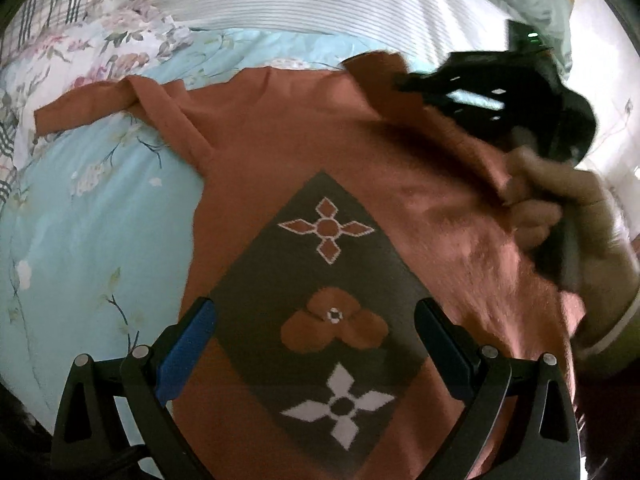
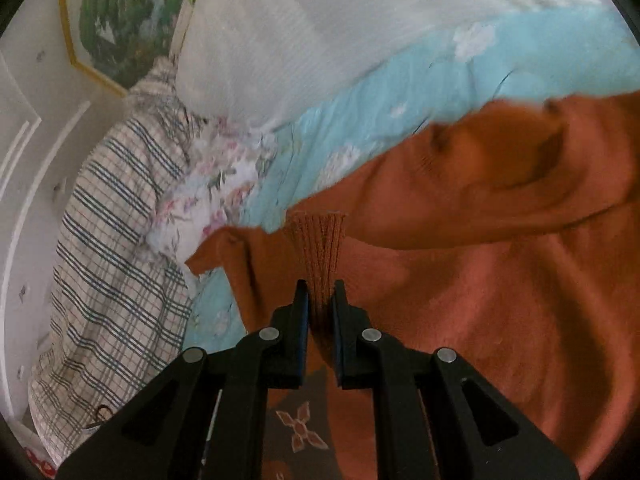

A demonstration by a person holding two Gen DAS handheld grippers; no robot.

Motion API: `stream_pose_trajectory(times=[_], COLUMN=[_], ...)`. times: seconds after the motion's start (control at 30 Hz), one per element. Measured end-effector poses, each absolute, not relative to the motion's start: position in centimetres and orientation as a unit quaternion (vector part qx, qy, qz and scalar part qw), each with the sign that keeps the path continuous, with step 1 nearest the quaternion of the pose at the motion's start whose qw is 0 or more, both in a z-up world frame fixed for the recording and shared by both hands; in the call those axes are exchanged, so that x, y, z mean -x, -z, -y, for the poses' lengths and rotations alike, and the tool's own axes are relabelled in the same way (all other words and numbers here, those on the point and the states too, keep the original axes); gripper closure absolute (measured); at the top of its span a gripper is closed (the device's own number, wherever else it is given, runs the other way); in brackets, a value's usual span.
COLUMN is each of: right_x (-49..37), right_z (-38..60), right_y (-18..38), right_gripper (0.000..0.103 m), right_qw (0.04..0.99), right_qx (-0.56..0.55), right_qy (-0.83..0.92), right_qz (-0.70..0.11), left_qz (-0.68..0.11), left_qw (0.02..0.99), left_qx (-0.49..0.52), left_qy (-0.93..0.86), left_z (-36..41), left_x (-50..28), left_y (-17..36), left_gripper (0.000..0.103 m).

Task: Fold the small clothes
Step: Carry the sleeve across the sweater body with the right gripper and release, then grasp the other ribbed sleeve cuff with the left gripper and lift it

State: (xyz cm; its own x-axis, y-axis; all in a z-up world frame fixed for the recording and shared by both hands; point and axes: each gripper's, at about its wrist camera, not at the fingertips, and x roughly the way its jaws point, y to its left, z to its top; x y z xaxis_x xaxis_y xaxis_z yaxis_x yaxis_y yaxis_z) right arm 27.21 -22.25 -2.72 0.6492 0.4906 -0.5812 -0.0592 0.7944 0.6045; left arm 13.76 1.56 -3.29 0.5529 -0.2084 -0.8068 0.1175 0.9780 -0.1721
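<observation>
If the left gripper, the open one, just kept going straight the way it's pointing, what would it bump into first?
Most likely the rust-orange sweater itself: the left gripper points down at its dark diamond panel, between the open jaws. Depth is hard to judge, but nothing seems to lie in between.

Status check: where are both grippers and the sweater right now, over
Right gripper shut on the sweater's ribbed cuff, sleeve lifted over the body. Left gripper open above the sweater, holding nothing. Nothing in the way on the bedspread.
</observation>
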Motion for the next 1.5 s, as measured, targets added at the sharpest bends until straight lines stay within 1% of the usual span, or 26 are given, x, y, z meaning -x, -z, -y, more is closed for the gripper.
stream_pose_trajectory(times=[0.1,0.17,0.2,0.23,0.27,0.43,0.53,0.6,0.67,0.7,0.73,0.8,0.83,0.87,0.93,1.0,1.07,1.2,1.37,1.5], right_x=[-28.7,-29.2,-29.3,-29.2,-28.9,-24.4,-20.8,-17.8,-14.8,-13.8,-12.4,-10.3,-9.3,-8.7,-7.4,-6.5,-5.9,-7.1,-10.6,-13.9], right_z=[21.1,20.6,20.6,20.6,20.7,23.3,25.4,26.8,28.0,28.4,28.9,29.9,30.6,31.2,32.6,33.9,35.5,37.8,40.8,43.0], right_y=[4.6,5.8,6.1,6.4,6.4,3.0,1.1,0.0,-0.6,-0.8,-0.9,-1.1,-1.1,-1.1,-1.2,-1.5,-1.9,-1.8,-1.2,0.0], right_gripper=[0.091,0.084,0.069,0.051,0.046,0.045,0.045,0.045,0.045,0.045,0.045,0.045,0.045,0.045,0.045,0.045,0.045,0.045,0.045,0.045], right_qw=[0.855,0.848,0.844,0.838,0.836,0.863,0.875,0.882,0.89,0.892,0.895,0.899,0.9,0.901,0.902,0.905,0.908,0.908,0.903,0.892], right_qx=[-0.285,-0.288,-0.289,-0.295,-0.304,-0.303,-0.306,-0.311,-0.308,-0.308,-0.308,-0.309,-0.31,-0.312,-0.315,-0.31,-0.304,-0.294,-0.261,-0.246], right_qy=[-0.162,-0.162,-0.156,-0.156,-0.162,-0.155,-0.134,-0.118,-0.1,-0.092,-0.083,-0.058,-0.042,-0.034,-0.014,0.009,0.036,0.067,0.106,0.122], right_qz=[-0.402,-0.415,-0.424,-0.431,-0.427,-0.373,-0.349,-0.333,-0.321,-0.317,-0.313,-0.306,-0.303,-0.3,-0.293,-0.29,-0.285,-0.291,-0.326,-0.36], left_qz=[-0.462,-0.461,-0.461,-0.46,-0.459,-0.45,-0.461,-0.475,-0.49,-0.495,-0.492,-0.48,-0.476,-0.478,-0.467,-0.418,-0.393,-0.413,-0.399,-0.404], left_qw=[0.881,0.881,0.881,0.88,0.88,0.881,0.872,0.862,0.851,0.847,0.849,0.857,0.859,0.855,0.862,0.89,0.905,0.901,0.907,0.906], left_qx=[0.05,0.058,0.064,0.067,0.071,0.085,0.095,0.11,0.129,0.137,0.138,0.128,0.125,0.128,0.122,0.108,0.088,0.06,0.095,0.079], left_qy=[0.087,0.088,0.091,0.093,0.097,0.12,0.133,0.135,0.137,0.136,0.134,0.137,0.143,0.153,0.155,0.15,0.136,0.122,0.094,0.094], left_z=[-2.2,-2.7,-2.8,-2.9,-2.8,-1.5,-0.6,-0.2,-0.1,-0.3,-0.3,-0.2,-0.1,-0.1,-0.3,-1.3,-2.0,-2.3,-4.6,-4.4], left_x=[-14.5,-15.4,-16.0,-16.5,-17.0,-21.1,-24.8,-27.7,-29.7,-30.7,-31.6,-31.8,-32.0,-32.4,-32.2,-30.7,-30.2,-30.7,-30.3,-30.1], left_y=[3.5,3.6,3.5,3.7,3.6,3.5,4.3,5.3,6.3,6.8,6.9,6.8,6.6,6.6,5.9,3.5,2.6,4.1,4.7,5.2], left_gripper=[0.004,0.004,0.004,0.004,0.004,0.004,0.004,0.007,0.02,0.022,0.028,0.05,0.08,0.098,0.098,0.098,0.098,0.098,0.098,0.098])
